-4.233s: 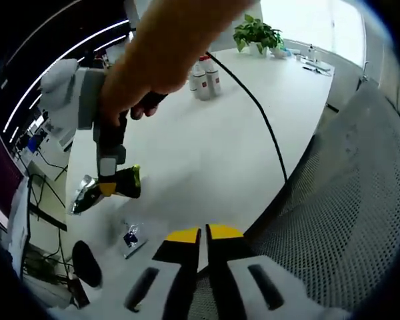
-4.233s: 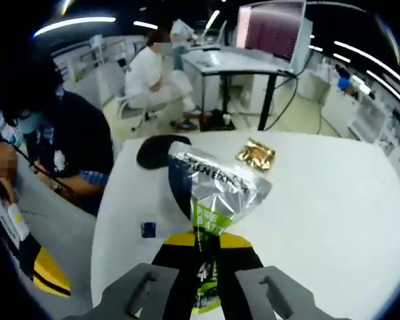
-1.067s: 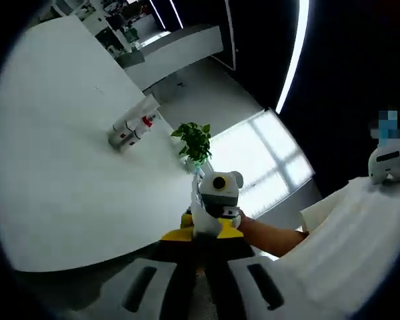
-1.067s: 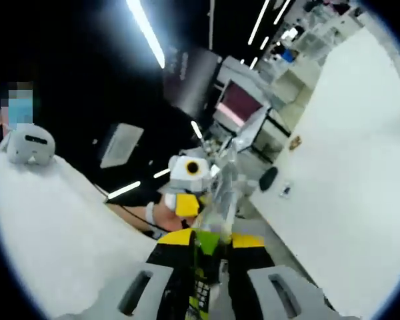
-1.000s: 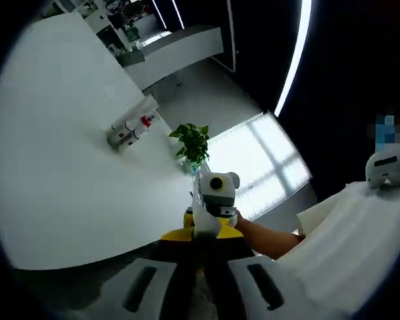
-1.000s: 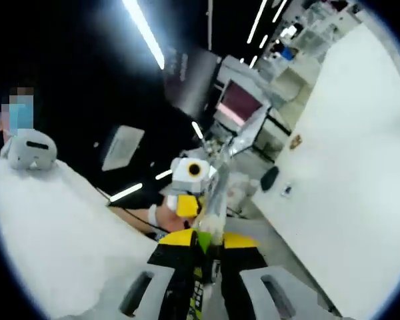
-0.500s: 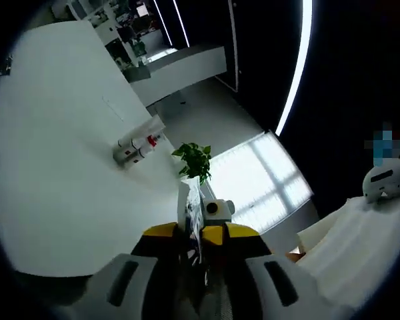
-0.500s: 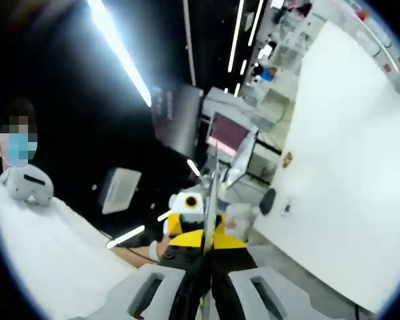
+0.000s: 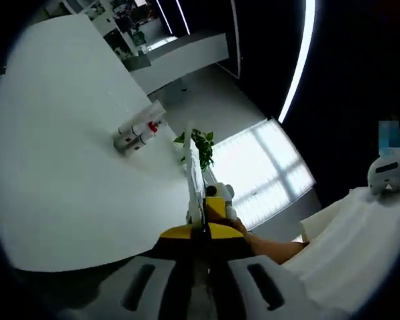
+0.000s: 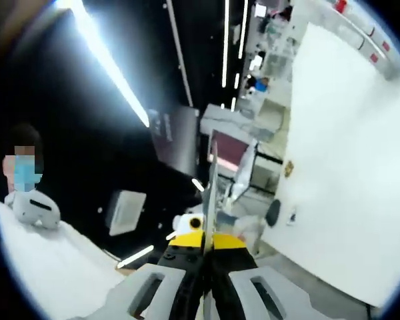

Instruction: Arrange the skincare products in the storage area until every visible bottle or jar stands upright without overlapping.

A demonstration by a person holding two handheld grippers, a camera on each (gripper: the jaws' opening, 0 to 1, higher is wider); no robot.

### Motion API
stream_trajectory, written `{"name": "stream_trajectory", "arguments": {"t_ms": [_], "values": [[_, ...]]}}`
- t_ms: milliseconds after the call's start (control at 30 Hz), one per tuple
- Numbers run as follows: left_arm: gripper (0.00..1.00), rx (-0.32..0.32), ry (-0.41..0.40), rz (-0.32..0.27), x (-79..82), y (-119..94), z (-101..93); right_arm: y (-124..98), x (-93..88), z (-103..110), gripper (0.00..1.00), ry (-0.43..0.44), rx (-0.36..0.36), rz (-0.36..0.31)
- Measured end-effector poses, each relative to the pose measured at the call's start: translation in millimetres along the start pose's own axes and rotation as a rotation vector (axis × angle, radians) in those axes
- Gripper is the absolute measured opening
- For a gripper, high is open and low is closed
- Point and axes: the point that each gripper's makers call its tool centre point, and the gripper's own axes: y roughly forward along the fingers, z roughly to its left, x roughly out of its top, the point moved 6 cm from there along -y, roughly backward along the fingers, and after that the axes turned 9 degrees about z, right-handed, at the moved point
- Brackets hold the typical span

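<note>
- Left gripper view: my left gripper (image 9: 201,235) has its yellow-tipped jaws pressed together on a thin foil sachet (image 9: 194,175), which I see edge-on, rising straight up from the tips.
- Just beyond the sachet sits the right gripper (image 9: 215,200), with a hand (image 9: 228,225) behind it; from here I cannot tell how its jaws stand.
- The white table (image 9: 53,153) fills the left side. On it, well apart from the sachet, I count two white bottles (image 9: 137,132) with red marks, lying side by side and touching.
- A potted plant (image 9: 200,145) stands near the table's far edge, between the bottles and the sachet. I see one pot; what it holds besides leaves is too small to tell.
- Right gripper view: my right gripper (image 10: 205,248) pinches the same sachet (image 10: 211,193), again seen edge-on as a thin upright sliver.
- The left gripper (image 10: 191,225) peeks out just beside the sachet's base.
- The white table (image 10: 333,160) lies to the right of the sachet. On it I count one small gold packet (image 10: 289,169), one dark round object (image 10: 273,213) at the table's edge, and one tiny dark item (image 10: 291,217) just beside that.
</note>
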Motion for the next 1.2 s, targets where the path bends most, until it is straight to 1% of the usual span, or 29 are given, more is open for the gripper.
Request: {"name": "stream_trajectory", "arguments": {"t_ms": [67,100,133,167,200,267,300,367,433,467,500,533,567,600,633,667,700,733,767,800,867,933,967,1033,1067,1100,1133,1200], "values": [[0.0,-0.005,0.007,-0.003,0.7,-0.2,-2.0,-1.9,-0.3,2.0,0.0,0.012,0.012,-0.008],[0.0,-0.007,0.005,-0.006,1.2,-0.2,-2.7,-3.6,-0.2,0.4,0.0,0.035,0.019,-0.014],[0.0,-0.012,-0.003,-0.012,2.1,-0.3,-3.9,-3.6,-0.5,0.2,0.0,0.047,0.022,-0.015],[0.0,-0.027,-0.03,-0.032,3.6,0.4,-6.5,-3.0,-0.4,1.2,0.0,0.057,0.024,-0.018],[0.0,-0.018,-0.04,-0.044,4.0,0.6,-6.5,-3.1,0.3,2.6,0.0,0.071,0.032,-0.022],[0.0,0.009,-0.053,-0.064,3.2,1.7,-7.9,-3.9,1.4,2.5,0.0,0.059,0.024,-0.02],[0.0,0.011,-0.054,-0.066,2.5,2.2,-9.4,-4.5,1.4,3.1,0.0,0.056,0.024,-0.01],[0.0,0.025,-0.06,-0.09,1.8,3.0,-12.7,-6.5,-2.0,6.8,0.0,0.066,0.041,0.05],[0.0,0.033,-0.059,-0.121,2.6,1.8,-14.4,-7.4,-6.8,4.1,0.05,0.06,0.015,0.111],[0.0,0.043,-0.066,-0.143,3.9,0.4,-13.2,-6.4,-11.3,2.9,0.1,0.048,-0.012,0.162],[0.0,0.057,-0.077,-0.177,6.7,-2.4,-11.4,-5.0,-14.1,3.6,0.12,0.036,-0.017,0.194],[0.0,0.061,-0.081,-0.191,8.0,-4.9,-10.4,-2.9,-16.7,6.7,0.11,0.028,-0.005,0.227],[0.0,0.071,-0.095,-0.188,7.9,-8.2,-7.4,-0.9,-16.0,10.4,0.04,0.006,0.014,0.235],[0.0,0.082,-0.101,-0.191,8.0,-9.6,-5.4,1.7,-11.7,15.3,0.0,-0.012,0.044,0.224],[0.0,0.067,-0.092,-0.213,10.0,-10.9,-6.4,4.0,-8.8,13.9,0.0,0.011,0.014,0.218],[0.0,0.063,-0.089,-0.252,14.1,-12.5,-6.8,7.7,-5.4,12.7,0.0,-0.016,0.006,0.215],[0.0,0.07,-0.064,-0.288,17.9,-14.2,-6.5,10.4,-2.8,13.0,0.0,-0.021,0.01,0.21],[0.0,0.061,-0.031,-0.319,20.0,-16.8,-7.3,15.6,-0.1,12.9,0.0,-0.018,0.014,0.198],[0.0,0.054,-0.025,-0.324,20.2,-17.2,-7.6,19.1,1.2,12.8,0.0,-0.021,0.012,0.186],[0.0,0.06,-0.05,-0.33,18.8,-19.9,-4.8,24.6,1.6,12.9,0.0,-0.016,0.013,0.174],[0.0,0.045,-0.061,-0.341,19.3,-23.2,-3.3,31.2,0.7,12.8,0.0,0.0,0.017,0.176],[0.0,0.034,-0.076,-0.384,21.7,-29.7,-2.1,35.7,1.4,12.7,0.0,-0.008,0.008,0.172],[0.0,0.029,-0.092,-0.394,22.1,-31.4,-1.1,38.2,1.1,13.2,0.0,-0.008,0.006,0.172],[0.0,0.047,-0.084,-0.443,25.7,-36.2,0.3,42.9,1.3,12.7,0.0,-0.002,-0.006,0.168],[0.0,0.053,-0.078,-0.443,26.1,-37.2,-0.3,44.2,1.4,12.8,0.0,-0.004,-0.008,0.165],[0.0,0.055,-0.075,-0.453,26.6,-37.9,-0.6,45.0,2.2,12.3,0.0,-0.009,-0.009,0.165],[0.0,0.058,-0.075,-0.457,27.1,-37.9,0.0,45.7,2.1,11.4,0.03,-0.003,-0.017,0.171],[0.0,0.089,-0.062,-0.483,29.3,-40.0,2.0,46.5,-4.8,12.3,0.09,-0.011,-0.031,0.225]]}}
